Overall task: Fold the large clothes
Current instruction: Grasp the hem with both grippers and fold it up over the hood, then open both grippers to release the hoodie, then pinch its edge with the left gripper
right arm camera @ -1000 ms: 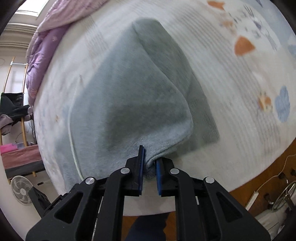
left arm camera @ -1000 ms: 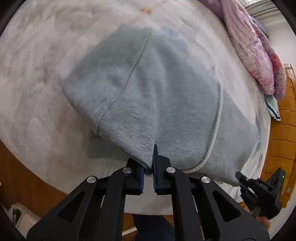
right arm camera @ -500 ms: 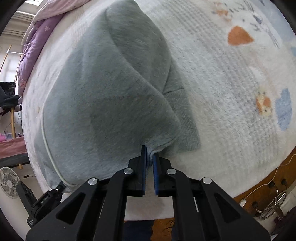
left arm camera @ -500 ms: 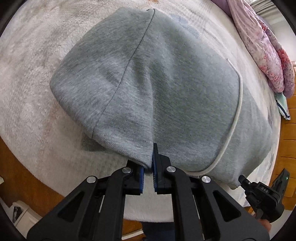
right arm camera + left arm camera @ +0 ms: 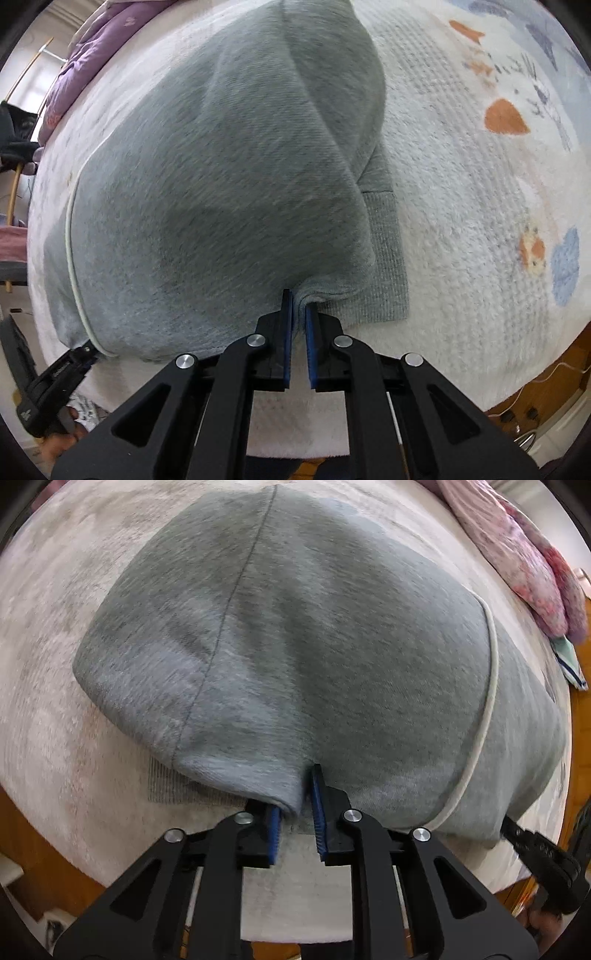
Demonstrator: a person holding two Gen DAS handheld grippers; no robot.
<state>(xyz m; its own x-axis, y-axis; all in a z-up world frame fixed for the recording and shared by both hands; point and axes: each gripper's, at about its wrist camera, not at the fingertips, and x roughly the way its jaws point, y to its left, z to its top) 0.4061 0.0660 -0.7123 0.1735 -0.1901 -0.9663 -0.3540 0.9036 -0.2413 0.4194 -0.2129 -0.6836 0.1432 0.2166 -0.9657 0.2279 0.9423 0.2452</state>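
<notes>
A large grey hoodie (image 5: 314, 646) lies folded over on a white fluffy blanket, with a white drawstring (image 5: 487, 701) along its right side. It also fills the right wrist view (image 5: 221, 184). My left gripper (image 5: 297, 805) has its jaws partly apart, with the hoodie's near fold still resting between the blue pads. My right gripper (image 5: 299, 306) is shut on the hoodie's near edge. A ribbed hem (image 5: 384, 258) sticks out flat from under the fold. Each gripper shows at the edge of the other's view.
A pink and purple quilt (image 5: 517, 561) is bunched at the far side of the bed. The blanket (image 5: 480, 184) has orange and blue prints. A wooden floor with cables (image 5: 546, 384) lies past the bed's near edge.
Both grippers carried the hoodie's lifted edge toward the near side and down over its ribbed hem. The left jaws have opened wider; the right stays pinched.
</notes>
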